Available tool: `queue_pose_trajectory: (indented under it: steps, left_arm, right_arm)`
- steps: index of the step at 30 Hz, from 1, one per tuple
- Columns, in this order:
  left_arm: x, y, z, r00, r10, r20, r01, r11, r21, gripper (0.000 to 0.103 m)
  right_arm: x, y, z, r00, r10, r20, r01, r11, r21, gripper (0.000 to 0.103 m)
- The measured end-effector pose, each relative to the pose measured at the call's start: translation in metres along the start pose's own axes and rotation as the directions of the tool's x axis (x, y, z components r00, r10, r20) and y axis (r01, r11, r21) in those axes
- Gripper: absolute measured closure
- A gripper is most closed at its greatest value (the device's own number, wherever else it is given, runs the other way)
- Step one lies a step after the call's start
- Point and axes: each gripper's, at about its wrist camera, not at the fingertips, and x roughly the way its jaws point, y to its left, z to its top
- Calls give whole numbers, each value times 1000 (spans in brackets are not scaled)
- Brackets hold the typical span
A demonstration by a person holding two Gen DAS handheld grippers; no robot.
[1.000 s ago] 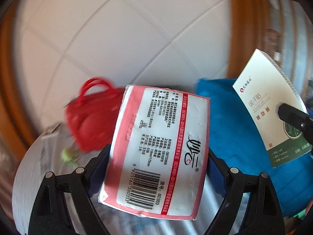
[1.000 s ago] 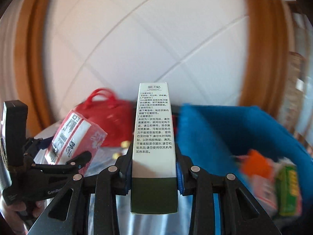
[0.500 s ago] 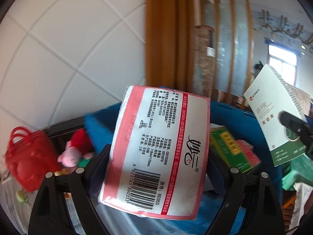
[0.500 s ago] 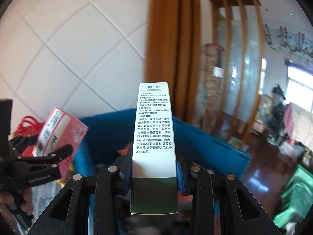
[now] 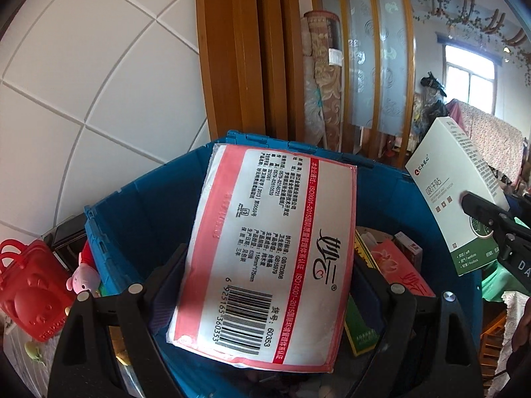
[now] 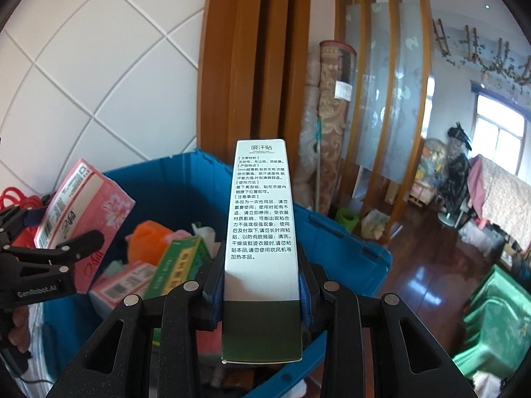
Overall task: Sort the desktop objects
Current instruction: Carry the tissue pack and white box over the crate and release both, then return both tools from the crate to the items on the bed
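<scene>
My left gripper (image 5: 265, 285) is shut on a pink and white tissue pack (image 5: 265, 248), barcode side up, held above the open blue crate (image 5: 139, 205). In the right wrist view the same tissue pack (image 6: 83, 219) hangs at the left over the blue crate (image 6: 345, 248). My right gripper (image 6: 262, 282) is shut on a tall white and green box (image 6: 260, 232), upright over the crate's near right part. From the left wrist view that white and green box (image 5: 454, 199) appears at the right edge.
Inside the crate lie a green box (image 6: 182, 265), an orange item (image 6: 149, 235) and pink packs (image 6: 122, 285). A red toy bag (image 5: 26, 292) and a pink plush (image 5: 83, 275) sit left of the crate. Tiled wall and a wooden door frame stand behind; dark wood floor lies to the right.
Both grippers have swung right with their loads, from facing the red bag and tabletop to hanging over the blue crate. Neither grip has altered.
</scene>
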Motion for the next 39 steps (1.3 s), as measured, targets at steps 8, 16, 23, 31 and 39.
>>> queue_pose_trajectory:
  steps: [8, 16, 23, 31, 39]
  left_arm:
    - [12, -17, 7, 999, 35, -18, -34, 999, 14, 14]
    - [19, -22, 9, 998, 26, -48, -25, 999, 20, 11]
    - [12, -23, 6, 999, 24, -46, -23, 1000, 22, 11]
    - [-5, -19, -4, 1000, 8, -30, -7, 1000, 21, 10]
    - [-32, -10, -22, 1000, -9, 1, 9, 1000, 25, 10]
  right_arm:
    - [30, -11, -7, 998, 24, -58, -26, 999, -22, 69]
    - [48, -20, -8, 995, 23, -96, -26, 999, -29, 69]
    - [58, -22, -12, 990, 34, -137, -39, 999, -30, 63]
    - [47, -16, -20, 990, 41, -132, -45, 999, -25, 0]
    - [14, -5, -24, 992, 19, -125, -23, 999, -30, 0]
